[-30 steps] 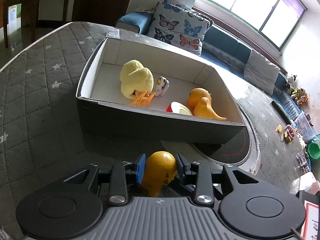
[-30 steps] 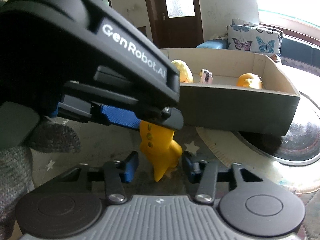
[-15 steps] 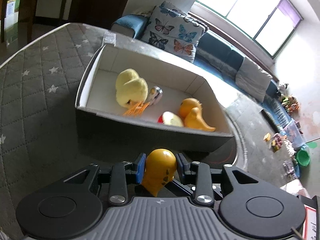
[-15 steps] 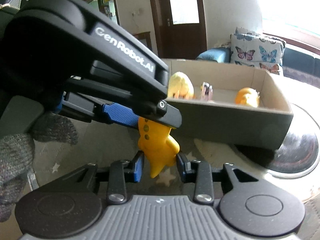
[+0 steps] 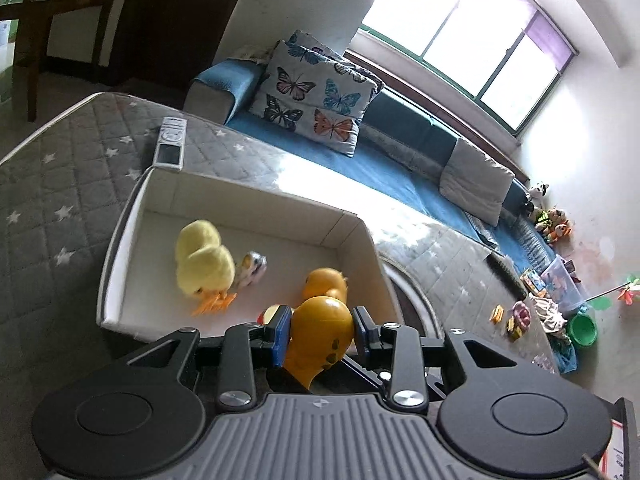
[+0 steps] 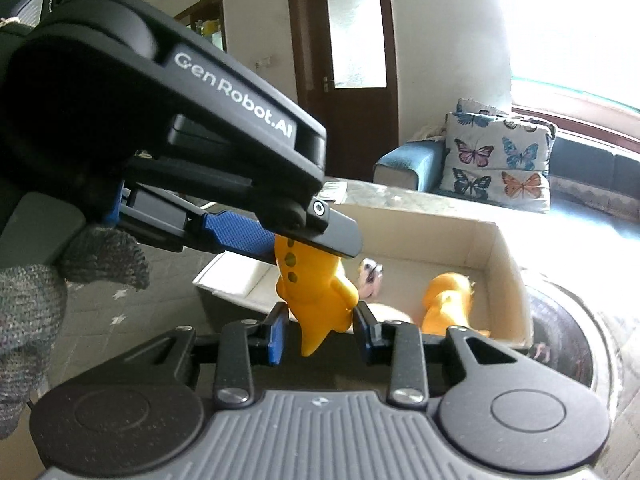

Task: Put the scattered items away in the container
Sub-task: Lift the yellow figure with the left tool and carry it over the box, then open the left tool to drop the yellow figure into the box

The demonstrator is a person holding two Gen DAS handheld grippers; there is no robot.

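An orange toy duck (image 5: 318,338) is clamped between both grippers. My left gripper (image 5: 320,334) is shut on its head, held above the near rim of the cardboard box (image 5: 120,236). In the right wrist view my right gripper (image 6: 319,330) is shut on the duck's lower body (image 6: 316,296), with the left gripper's body above it. The box (image 6: 508,264) holds a yellow plush chick (image 5: 204,262), a small patterned toy (image 5: 250,268), a second orange duck (image 5: 326,282) and a red-and-white toy mostly hidden behind my left gripper.
The box stands on a grey quilted star-pattern cover (image 5: 60,184). A remote control (image 5: 171,142) lies beyond the box's far corner. A blue sofa with butterfly cushions (image 5: 316,100) is behind. A round dark glass disc (image 6: 560,344) lies right of the box. Toys litter the floor (image 5: 520,316).
Both grippers have lifted the orange duck up and forward, from the table in front of the box to above its near rim. The right gripper closed onto the duck's body.
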